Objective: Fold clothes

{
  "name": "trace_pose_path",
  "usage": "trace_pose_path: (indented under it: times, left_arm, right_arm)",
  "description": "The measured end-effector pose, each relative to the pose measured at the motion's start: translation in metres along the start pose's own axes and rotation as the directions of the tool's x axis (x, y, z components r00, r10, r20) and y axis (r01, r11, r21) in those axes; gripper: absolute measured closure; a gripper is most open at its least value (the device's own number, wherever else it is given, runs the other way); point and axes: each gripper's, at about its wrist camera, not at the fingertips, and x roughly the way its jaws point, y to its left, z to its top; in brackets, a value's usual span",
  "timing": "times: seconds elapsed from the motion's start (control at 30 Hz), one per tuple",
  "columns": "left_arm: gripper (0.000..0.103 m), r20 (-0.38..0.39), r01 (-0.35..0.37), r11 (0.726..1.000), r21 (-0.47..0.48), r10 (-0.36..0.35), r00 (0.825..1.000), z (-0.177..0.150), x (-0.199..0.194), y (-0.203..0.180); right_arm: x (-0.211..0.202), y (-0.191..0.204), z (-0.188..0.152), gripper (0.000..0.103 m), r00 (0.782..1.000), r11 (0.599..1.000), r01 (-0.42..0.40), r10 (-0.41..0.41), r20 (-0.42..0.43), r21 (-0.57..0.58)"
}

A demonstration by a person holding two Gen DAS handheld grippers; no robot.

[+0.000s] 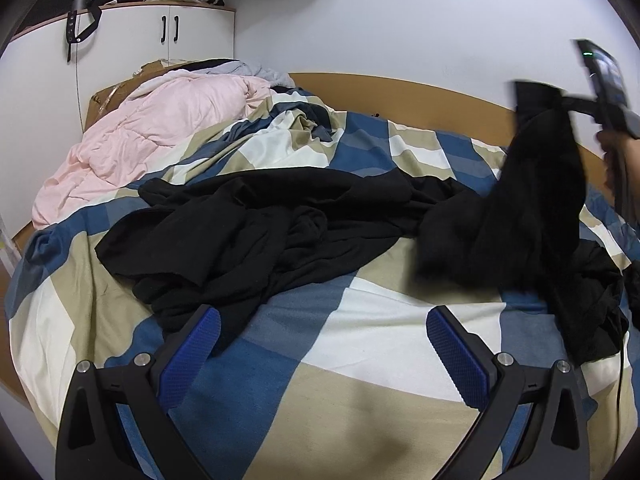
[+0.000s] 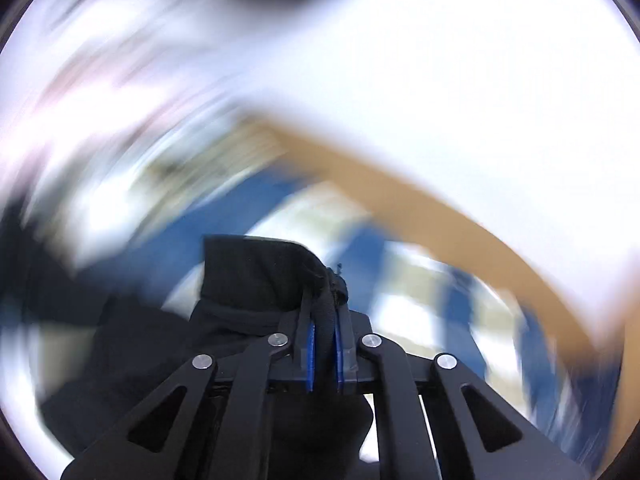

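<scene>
R gripper [image 2: 325,320] clamps black garment [image 2: 256,272]; no readable labels.

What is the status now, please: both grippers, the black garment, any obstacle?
Left gripper open, above bed cover. Right gripper shut on black garment, one end lifted. Pink quilt lies apart; nothing in the way.

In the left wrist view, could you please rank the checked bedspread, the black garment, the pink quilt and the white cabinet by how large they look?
1. Checked bedspread, largest by far.
2. Black garment, partly lifted by the right gripper.
3. Pink quilt.
4. White cabinet; it stands farther away, so this place is unsure.
</scene>
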Motion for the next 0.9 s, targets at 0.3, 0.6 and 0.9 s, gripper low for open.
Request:
trace_pose_path:
  times: [0.3,0.6,0.9]
  left_arm:
    - [0.0,0.003,0.048,0.999,-0.024,-0.047,0.999,0.002,-0.005,-0.001]
    - [0.0,-0.013,0.043,0.999,0.009,-0.043,0.999,-0.009,-0.004,-0.017]
    - [0.0,-0.012,0.058,0.997,0.051,-0.057,0.998,-0.012,-0.005,-0.022]
  right_arm:
    - [0.003,-0.054,-0.104,0.024,0.968,0.999,-0.025,0.032,-0.249,0.029]
    - [-0.05,0.132,-0.131,0.008,0.898,0.701,-0.435,0.295,-0.326,-0.565]
    - [0.029,0.171,-0.043,0.091,0.985,0.775,-0.033,-0.081,-0.15,-0.632]
